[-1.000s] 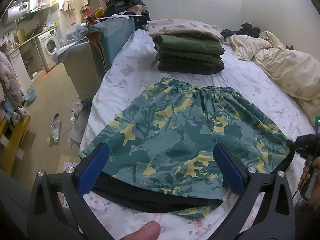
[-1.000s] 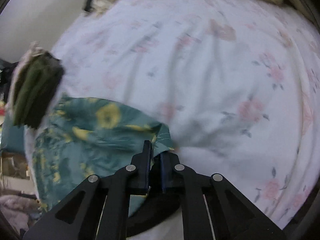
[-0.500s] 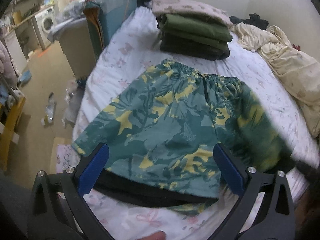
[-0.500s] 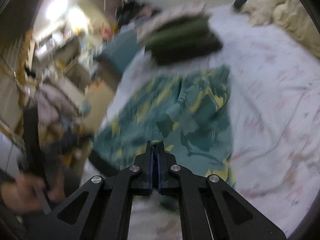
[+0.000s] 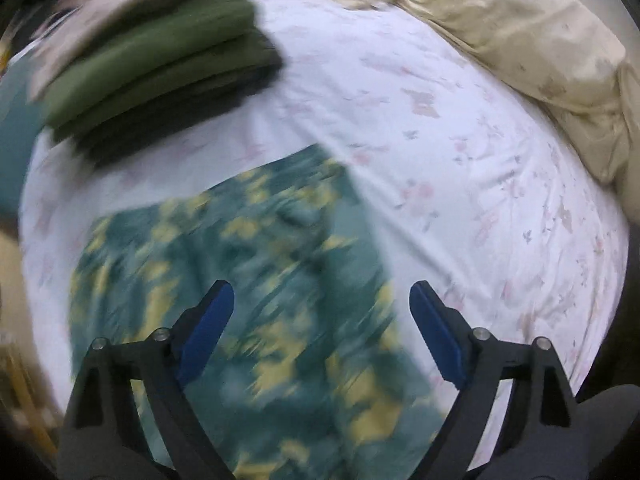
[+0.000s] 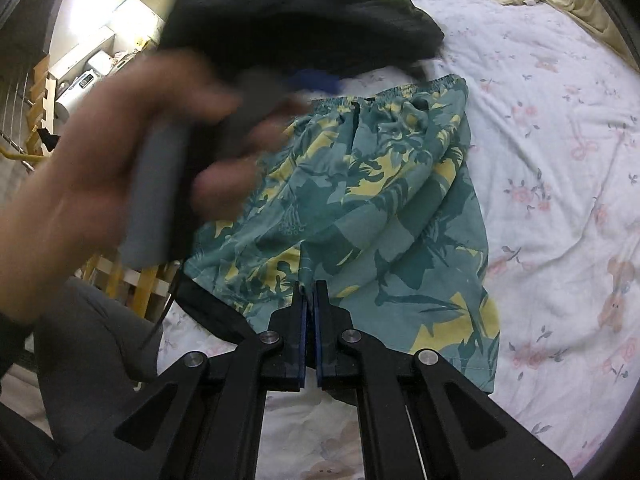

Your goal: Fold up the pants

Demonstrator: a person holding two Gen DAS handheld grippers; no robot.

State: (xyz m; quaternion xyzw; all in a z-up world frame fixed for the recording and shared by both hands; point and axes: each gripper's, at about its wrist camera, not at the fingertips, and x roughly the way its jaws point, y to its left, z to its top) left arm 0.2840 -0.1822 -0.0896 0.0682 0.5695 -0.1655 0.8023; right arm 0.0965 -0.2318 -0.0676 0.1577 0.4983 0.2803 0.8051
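Teal shorts with yellow leaf print lie on the flowered bed sheet, folded in half lengthwise, waistband away from me. My right gripper is shut on the shorts' hem at the near edge. A strip of black fabric pokes out beneath on the left. In the blurred left wrist view the shorts sit below my left gripper, whose jaws are wide and closing; its blue pads touch nothing. A hand holds that left gripper above the waistband's left part.
A stack of folded green and dark clothes stands beyond the shorts. A cream duvet is bunched at the bed's far right. Off the bed's left edge are a yellow wooden frame and a person's grey trouser leg.
The right gripper carried one leg across, so the shorts went from spread flat to folded in half. The left gripper swung fast to the right over them and its jaws narrowed a little.
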